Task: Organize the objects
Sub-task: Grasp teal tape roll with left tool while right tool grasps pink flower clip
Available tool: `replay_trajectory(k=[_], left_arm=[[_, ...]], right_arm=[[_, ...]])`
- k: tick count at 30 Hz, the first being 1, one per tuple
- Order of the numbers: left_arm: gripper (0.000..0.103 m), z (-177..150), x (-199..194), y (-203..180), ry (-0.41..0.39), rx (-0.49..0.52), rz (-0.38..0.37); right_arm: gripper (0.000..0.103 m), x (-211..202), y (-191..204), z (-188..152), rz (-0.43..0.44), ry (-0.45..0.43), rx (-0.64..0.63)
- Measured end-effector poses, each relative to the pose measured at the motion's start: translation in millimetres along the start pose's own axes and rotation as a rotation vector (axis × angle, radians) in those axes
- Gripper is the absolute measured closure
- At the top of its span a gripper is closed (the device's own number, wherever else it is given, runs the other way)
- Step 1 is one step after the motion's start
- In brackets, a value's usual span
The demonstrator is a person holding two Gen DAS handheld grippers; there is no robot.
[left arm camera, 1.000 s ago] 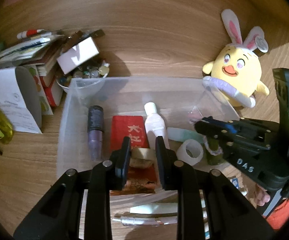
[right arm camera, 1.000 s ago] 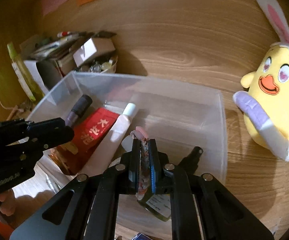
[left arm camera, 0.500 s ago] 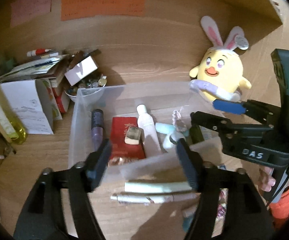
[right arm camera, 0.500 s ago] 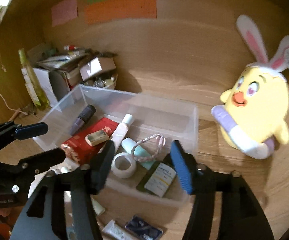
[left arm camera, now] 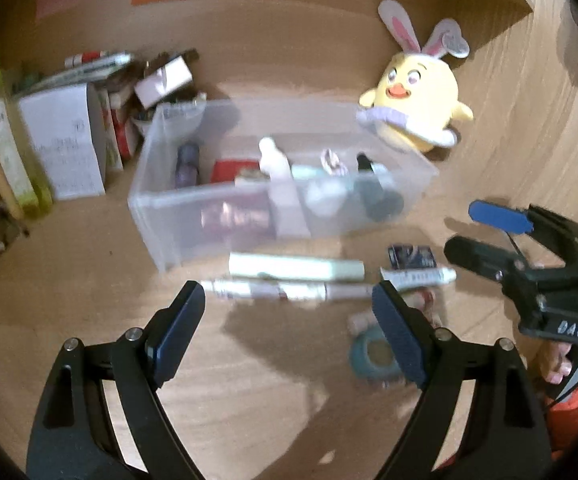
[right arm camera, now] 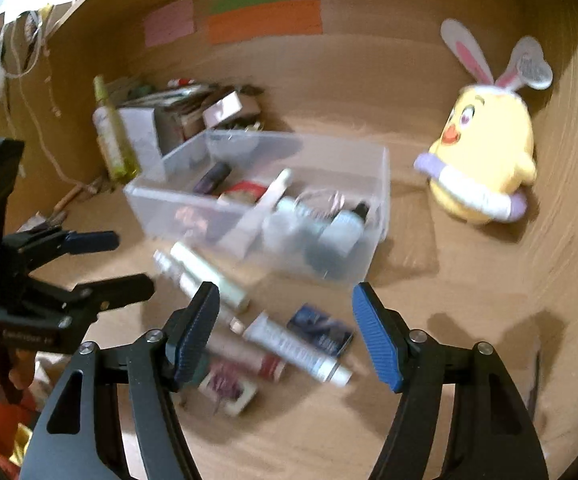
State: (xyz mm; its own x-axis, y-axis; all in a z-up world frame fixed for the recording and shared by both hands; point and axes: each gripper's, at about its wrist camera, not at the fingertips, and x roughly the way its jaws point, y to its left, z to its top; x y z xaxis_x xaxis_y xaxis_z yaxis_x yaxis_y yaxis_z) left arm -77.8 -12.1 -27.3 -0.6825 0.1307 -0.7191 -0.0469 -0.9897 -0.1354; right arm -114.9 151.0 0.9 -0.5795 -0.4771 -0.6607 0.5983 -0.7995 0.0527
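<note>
The clear bin (left arm camera: 193, 216) sits mid-desk so whatever I sort lands in one place; bottles and a red packet already lie inside. In front of it wait the loose ones: a pale tube (left arm camera: 295, 269), a white tube (right arm camera: 297, 348), a dark sachet (right arm camera: 321, 330). My left gripper (left arm camera: 289, 320) has just opened wide, nothing between its jaws. My right gripper (right arm camera: 285, 320) has also just opened, empty, ready for those.

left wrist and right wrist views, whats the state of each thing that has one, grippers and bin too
left gripper: open, nothing between the jaws
right gripper: open, nothing held
clear bin: upright, no lid, part filled
white bottle: lying in the bin, cap on
white tube: lying on the desk, capped
tape roll: lying flat on the desk
plush chick: upright beside the bin
</note>
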Motion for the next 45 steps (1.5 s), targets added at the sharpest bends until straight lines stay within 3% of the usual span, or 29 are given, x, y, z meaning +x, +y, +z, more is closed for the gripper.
replay_trajectory(k=[7,16,28,33,40,43,44,45], left_arm=[[0.017,-33,0,3,0.047,-0.005,0.027],[0.017,-49,4,0,0.096,-0.011,-0.003],[0.017,-40,24,-34,0.138,0.066,-0.053],[0.032,-37,27,-43,0.134,0.082,-0.067],[0.034,-35,33,-46,0.136,0.088,-0.065],[0.049,-33,34,-48,0.128,0.093,-0.064],[0.059,-33,34,-48,0.127,0.095,-0.067],[0.064,-32,33,-48,0.128,0.096,-0.072]], right_arm=[[0.067,8,13,-33,0.078,0.078,-0.001],[0.087,16,25,-44,0.094,0.112,-0.045],[0.090,1,9,-41,0.069,0.066,0.010],[0.090,-17,-3,-38,0.063,0.026,0.041],[0.090,-47,-15,-29,0.045,-0.055,0.065],[0.090,-57,-20,-25,0.032,-0.084,0.071],[0.090,-58,-21,-24,0.032,-0.089,0.074],[0.090,-59,-22,-24,0.030,-0.093,0.080]])
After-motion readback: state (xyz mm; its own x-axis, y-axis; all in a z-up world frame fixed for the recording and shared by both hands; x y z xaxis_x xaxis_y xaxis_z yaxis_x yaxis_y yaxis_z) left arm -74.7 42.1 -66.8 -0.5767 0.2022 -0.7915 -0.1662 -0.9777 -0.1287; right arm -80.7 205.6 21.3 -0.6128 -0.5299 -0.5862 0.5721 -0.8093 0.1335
